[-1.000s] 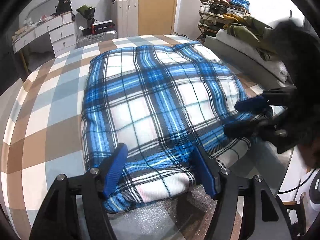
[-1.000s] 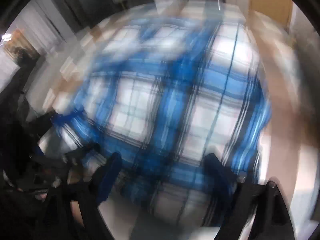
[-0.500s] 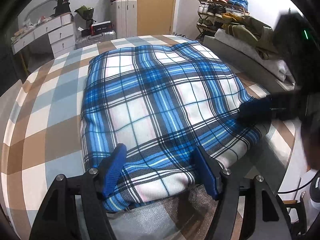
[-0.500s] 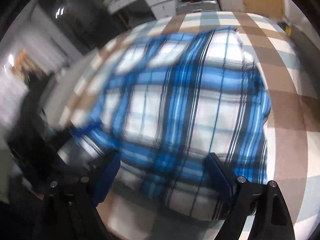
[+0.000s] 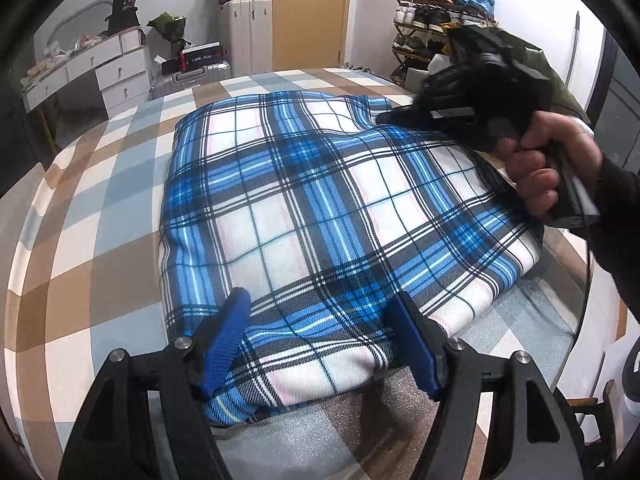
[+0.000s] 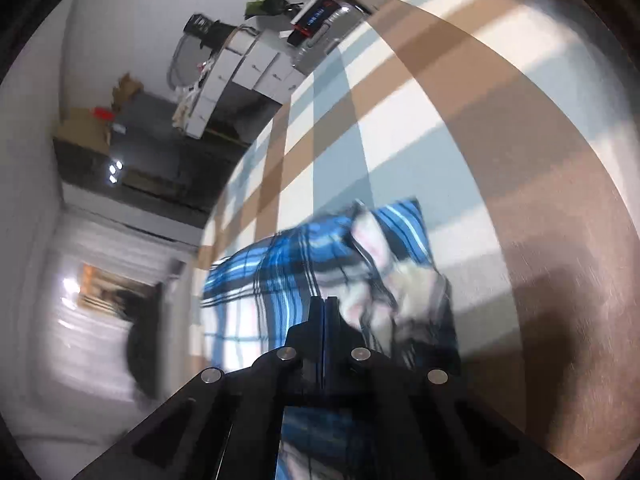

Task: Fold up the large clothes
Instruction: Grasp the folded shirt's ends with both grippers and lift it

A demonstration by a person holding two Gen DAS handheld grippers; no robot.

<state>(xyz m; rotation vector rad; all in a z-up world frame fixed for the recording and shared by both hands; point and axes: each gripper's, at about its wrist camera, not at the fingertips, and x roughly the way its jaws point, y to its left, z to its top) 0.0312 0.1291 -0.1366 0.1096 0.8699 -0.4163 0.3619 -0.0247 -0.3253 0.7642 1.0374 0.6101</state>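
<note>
A blue, white and black plaid garment lies folded flat on the checked bed. My left gripper is open, its blue fingers straddling the garment's near edge. My right gripper, held in a hand, is over the garment's far right corner. In the right wrist view its jaws stand together and the right gripper is against the plaid cloth; whether cloth is pinched between them is unclear. That view is tilted and blurred.
The bed cover has brown, blue and white checks. A white dresser, suitcases and a door stand beyond the bed. A shoe rack and piled clothes are at the far right.
My right gripper has moved from the garment's right edge to its far right corner, rolled over and closed. The left gripper has stayed open at the near edge.
</note>
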